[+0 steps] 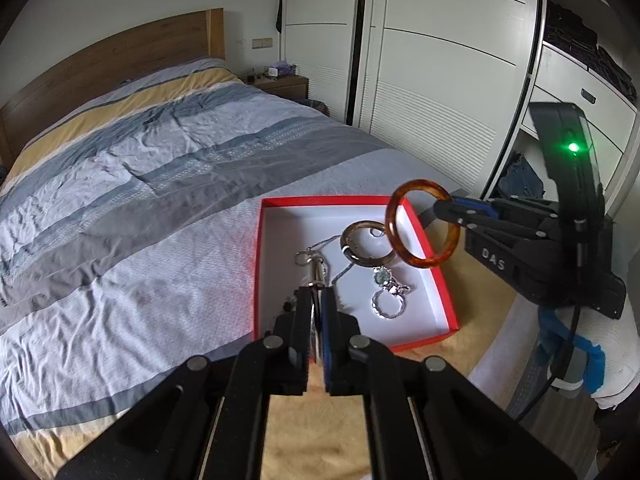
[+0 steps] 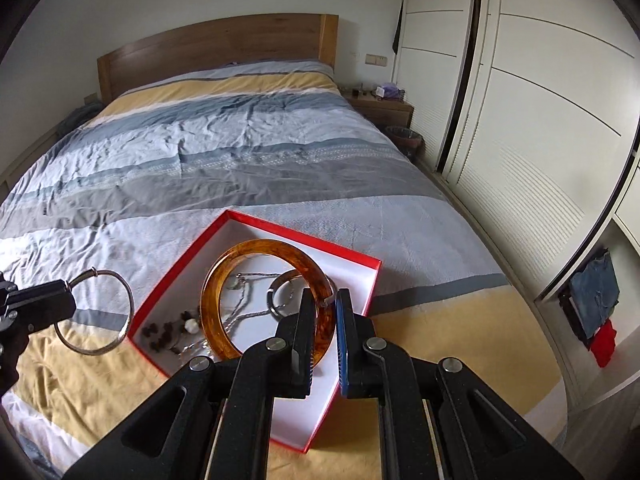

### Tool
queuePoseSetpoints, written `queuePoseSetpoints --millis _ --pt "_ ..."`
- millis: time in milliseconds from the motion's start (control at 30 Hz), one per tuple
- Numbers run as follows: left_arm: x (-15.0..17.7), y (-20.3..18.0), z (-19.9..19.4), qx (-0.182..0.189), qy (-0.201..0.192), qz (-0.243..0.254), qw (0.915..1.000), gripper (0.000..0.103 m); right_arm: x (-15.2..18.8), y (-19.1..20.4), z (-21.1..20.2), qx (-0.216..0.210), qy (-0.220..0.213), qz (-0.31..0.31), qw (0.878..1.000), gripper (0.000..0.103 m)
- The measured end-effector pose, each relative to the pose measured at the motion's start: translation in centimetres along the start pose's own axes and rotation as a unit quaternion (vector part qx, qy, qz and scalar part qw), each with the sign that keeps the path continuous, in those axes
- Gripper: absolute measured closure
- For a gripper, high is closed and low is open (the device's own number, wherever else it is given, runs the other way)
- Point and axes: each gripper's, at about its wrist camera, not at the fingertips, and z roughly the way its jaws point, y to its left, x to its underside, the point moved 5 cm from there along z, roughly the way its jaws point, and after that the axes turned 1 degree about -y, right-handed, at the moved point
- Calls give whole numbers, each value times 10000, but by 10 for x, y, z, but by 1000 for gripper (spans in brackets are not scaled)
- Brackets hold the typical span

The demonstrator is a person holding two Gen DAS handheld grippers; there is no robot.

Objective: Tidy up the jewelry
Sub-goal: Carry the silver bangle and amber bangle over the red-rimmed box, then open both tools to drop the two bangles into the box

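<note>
right gripper (image 2: 325,304) fingers pinch amber bangle (image 2: 256,276); left gripper (image 1: 316,300) clamps silver bangle (image 2: 96,312).

Counted: one red box (image 1: 438,280), three bangles – amber (image 2: 256,300), brown (image 1: 366,244), silver (image 2: 96,312); two grippers (image 2: 325,322) (image 1: 316,312).

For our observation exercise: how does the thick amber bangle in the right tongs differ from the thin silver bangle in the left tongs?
The thick translucent amber bangle has a broad band; the thin silver metal bangle is wire-slim. The amber one is orange-brown, the silver one pale grey. The right tongs grip the amber one, the left tongs the silver. Both are round rings gripped at the rim.
</note>
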Motion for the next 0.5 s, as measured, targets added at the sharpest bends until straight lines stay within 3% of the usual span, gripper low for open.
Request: queuePoseSetpoints --millis 233,500 --pt "-1 -17 61 705 284 -516 9958 100 -4 -16 69 109 267 75 9996 93" --pt "20 5 104 445 644 -842 9934 101 -5 -15 111 37 565 -40 9984 93"
